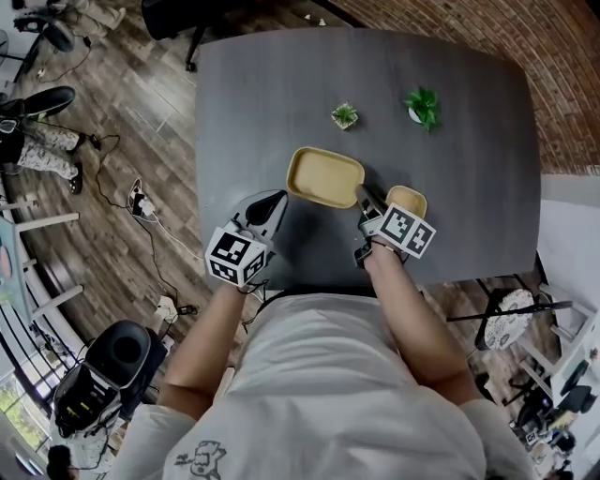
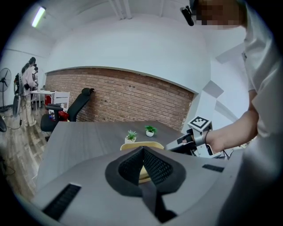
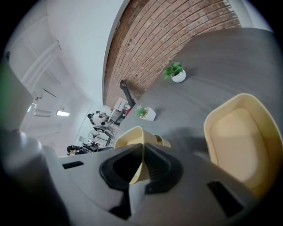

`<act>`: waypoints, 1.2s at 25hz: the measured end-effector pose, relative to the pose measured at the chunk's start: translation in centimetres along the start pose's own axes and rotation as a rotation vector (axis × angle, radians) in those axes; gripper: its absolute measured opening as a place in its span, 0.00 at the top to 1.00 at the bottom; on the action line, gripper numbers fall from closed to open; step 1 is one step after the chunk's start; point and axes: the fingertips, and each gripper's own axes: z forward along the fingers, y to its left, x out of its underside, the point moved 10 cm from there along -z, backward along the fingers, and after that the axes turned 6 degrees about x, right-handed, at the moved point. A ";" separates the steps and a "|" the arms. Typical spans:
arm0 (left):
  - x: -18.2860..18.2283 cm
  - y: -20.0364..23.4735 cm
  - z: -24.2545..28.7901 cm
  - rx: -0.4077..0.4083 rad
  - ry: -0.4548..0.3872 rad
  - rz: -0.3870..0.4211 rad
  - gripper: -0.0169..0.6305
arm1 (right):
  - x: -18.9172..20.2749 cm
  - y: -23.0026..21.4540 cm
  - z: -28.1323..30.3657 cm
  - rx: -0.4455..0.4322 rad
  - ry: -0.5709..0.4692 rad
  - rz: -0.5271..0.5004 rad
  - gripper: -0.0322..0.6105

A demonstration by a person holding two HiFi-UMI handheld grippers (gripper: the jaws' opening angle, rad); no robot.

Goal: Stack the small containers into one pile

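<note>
Yellow big container (image 1: 323, 176) mid-table, near-right rim clamped in R gripper (image 1: 363, 194) jaws. L gripper (image 1: 279, 196) jaws together at its near-left corner, grip unclear. Small container (image 1: 410, 197) just beside R gripper, flat on dark grey tabletop (image 1: 469, 141), not nested: stacking not done yet. Square-pot plant (image 1: 344, 115) + round-pot plant (image 1: 423, 105) farther; wood floor (image 1: 131, 122), brick wall (image 1: 450, 23) beyond.

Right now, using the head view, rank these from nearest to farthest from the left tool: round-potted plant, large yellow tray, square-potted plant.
1. Large yellow tray, just ahead of the left tool.
2. Square-potted plant, beyond it, mid-table.
3. Round-potted plant, farthest, toward the right.
</note>
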 end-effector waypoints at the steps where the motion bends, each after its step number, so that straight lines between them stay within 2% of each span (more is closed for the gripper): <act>1: 0.0 0.3 0.2 0.000 0.001 -0.001 0.96 | -0.1 0.0 0.3 0.002 0.001 0.005 0.91; 18: 0.4 1.3 1.1 -0.015 0.026 -0.030 0.96 | 0.7 -1.3 1.9 0.032 0.030 0.062 0.90; 21: 0.5 1.4 0.9 -0.019 0.024 -0.032 0.96 | 0.8 -1.4 2.1 0.036 0.032 0.054 0.90; 25: 0.3 1.5 0.8 -0.017 0.025 -0.032 0.96 | 0.6 -1.1 2.4 0.031 0.050 0.043 0.83; 30: -0.1 1.1 0.4 -0.017 0.009 -0.022 0.96 | 0.0 -0.6 1.7 0.032 0.034 -0.014 0.80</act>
